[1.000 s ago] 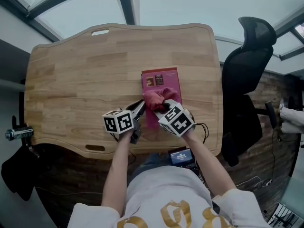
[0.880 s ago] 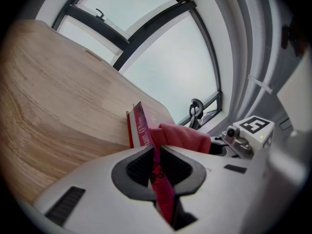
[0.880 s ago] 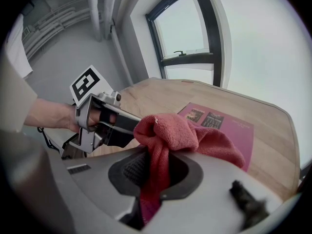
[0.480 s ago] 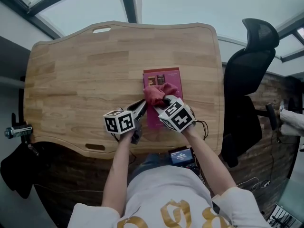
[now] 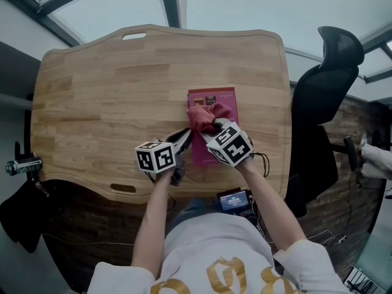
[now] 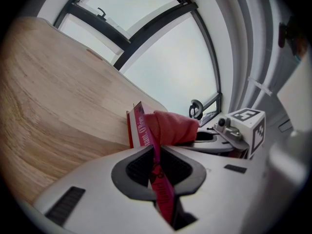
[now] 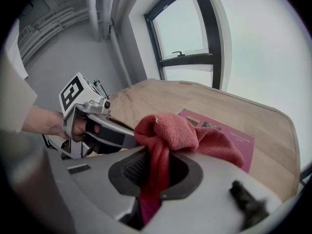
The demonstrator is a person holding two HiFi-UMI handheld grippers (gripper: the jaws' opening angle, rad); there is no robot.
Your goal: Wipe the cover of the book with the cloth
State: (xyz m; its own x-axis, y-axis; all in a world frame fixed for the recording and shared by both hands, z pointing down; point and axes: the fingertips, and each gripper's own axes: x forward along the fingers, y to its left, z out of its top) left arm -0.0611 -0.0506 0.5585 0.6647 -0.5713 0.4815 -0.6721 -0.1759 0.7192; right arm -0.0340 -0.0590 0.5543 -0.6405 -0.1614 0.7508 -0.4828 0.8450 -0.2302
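Observation:
A magenta book (image 5: 215, 100) lies flat on the wooden table (image 5: 110, 90), near its right side. A bunched red cloth (image 5: 204, 117) rests on the book's cover. My right gripper (image 5: 211, 127) is shut on the cloth (image 7: 163, 135), which bulges out past its jaws over the book (image 7: 229, 140). My left gripper (image 5: 184, 141) is shut on the book's near left edge; the cover's edge (image 6: 158, 177) runs straight between its jaws, with the cloth (image 6: 170, 126) just beyond. The two grippers sit close together at the book's near end.
A black office chair (image 5: 318, 103) stands to the right of the table. The table's near edge (image 5: 122, 192) runs just below the grippers. A small screen device (image 5: 234, 201) sits below the edge by the person's lap. Windows lie beyond the far edge.
The right gripper has pushed the cloth a little farther up the book's cover. The left gripper has stayed clamped on the book's edge.

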